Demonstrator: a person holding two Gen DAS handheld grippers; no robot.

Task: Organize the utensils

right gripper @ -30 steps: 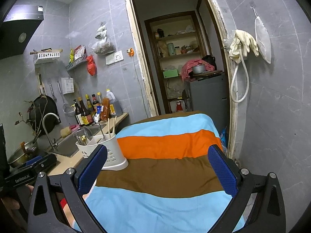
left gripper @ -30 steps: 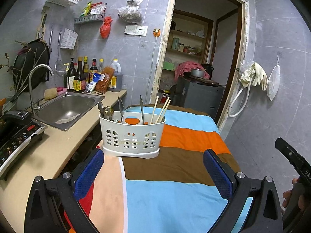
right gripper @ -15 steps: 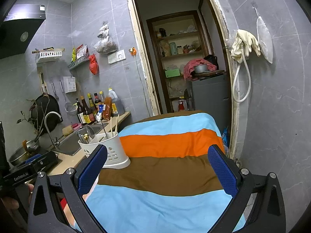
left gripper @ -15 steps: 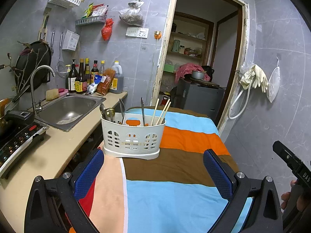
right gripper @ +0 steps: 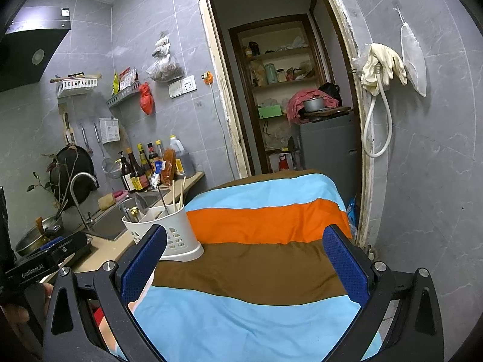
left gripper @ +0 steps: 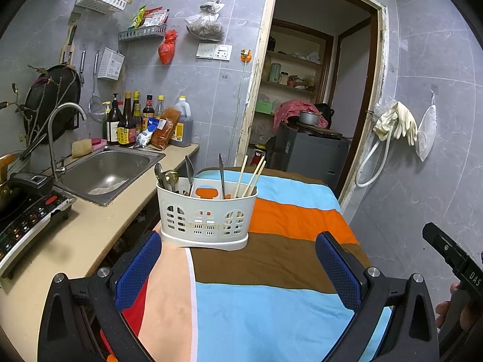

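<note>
Left gripper (left gripper: 238, 264), black frame with blue padded fingers (left gripper: 137, 267), held above the striped cloth with its jaws spread wide, nothing between them. Right gripper (right gripper: 246, 261), same build, blue pads (right gripper: 345, 264) likewise wide apart and empty, hovering over the brown and light-blue bands. Each gripper's body shows at the edge of the other's view, with a bit of the holding hand (left gripper: 452, 312) at the right of the left view. Beneath both, a cloth-covered table in light-blue, brown, orange and peach stripes (left gripper: 271, 301). On its near-left part, just ahead of the left gripper's left finger, stands a white perforated plastic utensil caddy (left gripper: 208, 220), upright on the cloth. Its left compartment holds metal spoons (left gripper: 160, 175), bowls up; toward the middle, another spoon (left gripper: 189, 169) and a thin metal handle (left gripper: 221, 172); the right compartment holds pale wooden chopsticks (left gripper: 250, 178) leaning rightward. An orange item (left gripper: 206, 192) peeks up in the centre; cannot tell what it is. Left of the table, a beige countertop (left gripper: 87, 229) with a steel sink (left gripper: 105, 172) and curved faucet (left gripper: 55, 138), sauce bottles (left gripper: 126, 120) along the grey tiled wall, a black induction cooker (left gripper: 27, 217) nearer. Beyond the table, an open doorway (left gripper: 317, 90) to a storeroom; pale rubber gloves (left gripper: 395, 120) hang on the right wall.
</note>
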